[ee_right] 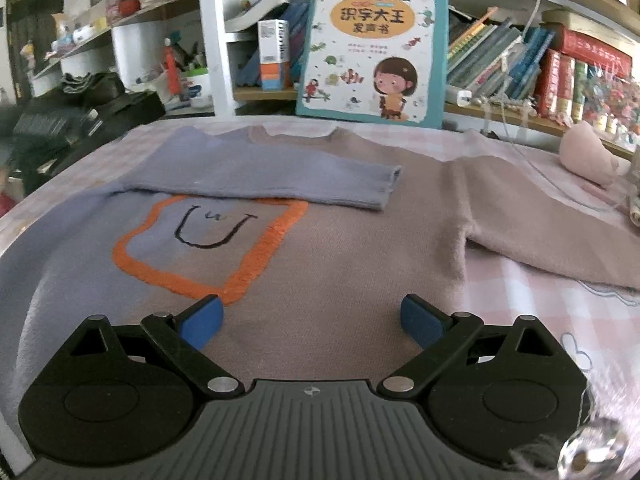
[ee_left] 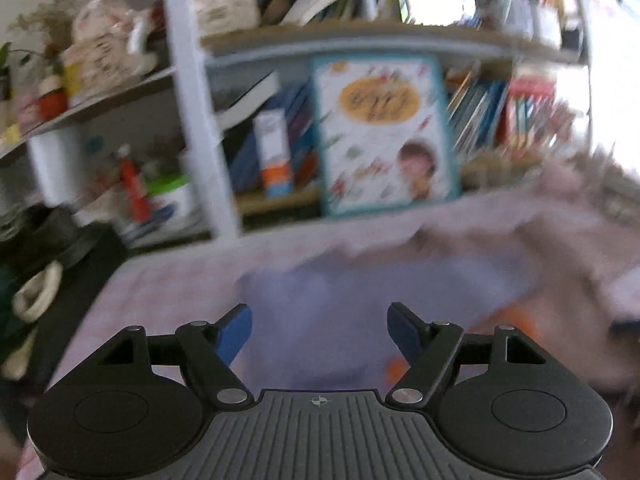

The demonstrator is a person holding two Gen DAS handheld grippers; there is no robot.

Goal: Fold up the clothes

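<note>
Over the sweater [ee_right: 328, 264] (one sleeve [ee_right: 280, 176] folded across), both grippers' jaws spread, empty.

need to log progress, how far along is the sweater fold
Done: the purple sleeve lies folded across the sweater chest. In hand: nothing; the left gripper and right gripper are both open and empty. Left: the tan sleeve still spreads sideways, and the body is unfolded.
</note>
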